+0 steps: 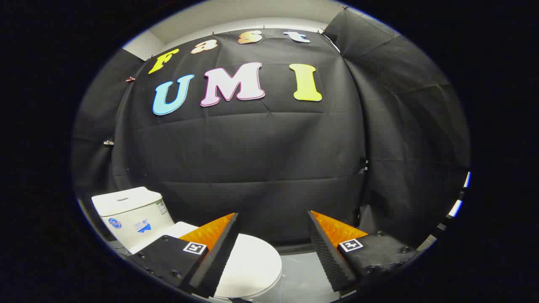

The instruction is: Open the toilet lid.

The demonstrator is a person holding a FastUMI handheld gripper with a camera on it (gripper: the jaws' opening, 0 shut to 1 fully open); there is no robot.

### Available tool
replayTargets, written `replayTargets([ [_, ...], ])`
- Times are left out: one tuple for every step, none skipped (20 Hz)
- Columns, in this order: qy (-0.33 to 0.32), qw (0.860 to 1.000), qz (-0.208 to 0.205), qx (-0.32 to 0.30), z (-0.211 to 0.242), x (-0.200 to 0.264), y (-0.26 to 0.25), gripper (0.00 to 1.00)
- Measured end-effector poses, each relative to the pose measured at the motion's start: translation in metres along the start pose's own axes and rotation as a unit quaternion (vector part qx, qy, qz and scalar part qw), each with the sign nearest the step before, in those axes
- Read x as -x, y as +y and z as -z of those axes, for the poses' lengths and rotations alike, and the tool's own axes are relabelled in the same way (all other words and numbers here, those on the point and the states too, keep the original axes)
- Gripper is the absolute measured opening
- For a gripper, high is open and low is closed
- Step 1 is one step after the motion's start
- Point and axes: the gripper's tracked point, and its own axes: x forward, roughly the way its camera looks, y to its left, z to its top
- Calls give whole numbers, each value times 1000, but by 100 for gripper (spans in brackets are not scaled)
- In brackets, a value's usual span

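A white toilet stands low and to the left, below my gripper point(273, 219). Its lid point(248, 265) lies flat and shut on the bowl, partly hidden behind the left finger point(219, 248). The white tank point(132, 212) rises behind the lid, further left. My gripper hangs above the toilet with its fingers wide apart and nothing between them. The front rim of the lid shows in the gap, close to the left finger. The right finger point(332, 256) is off to the side of the bowl, over the floor.
Black cloth walls close the booth behind and to both sides of the toilet. A pale grey floor point(301, 273) runs to the right of the bowl. A pale ceiling strip shows above the cloth.
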Motion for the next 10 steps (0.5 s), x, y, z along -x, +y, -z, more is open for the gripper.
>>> replayTargets([
  [-2,1000,-2,6,-1,1,1,98],
  [-5,1000,-1,11,-1,1,1,98],
  [-5,1000,-2,14,-2,1,1,98],
  [-6,1000,-3,16,-2,1,4,98],
  [-7,1000,-5,18,-2,2,4,98],
  [-12,1000,-3,23,-4,3,4,98],
  [-15,1000,0,26,-6,4,3,98],
  [-17,999,1,27,-6,3,3,98],
  [-19,999,0,26,-6,3,4,98],
  [-17,1000,0,25,-5,3,3,98],
])
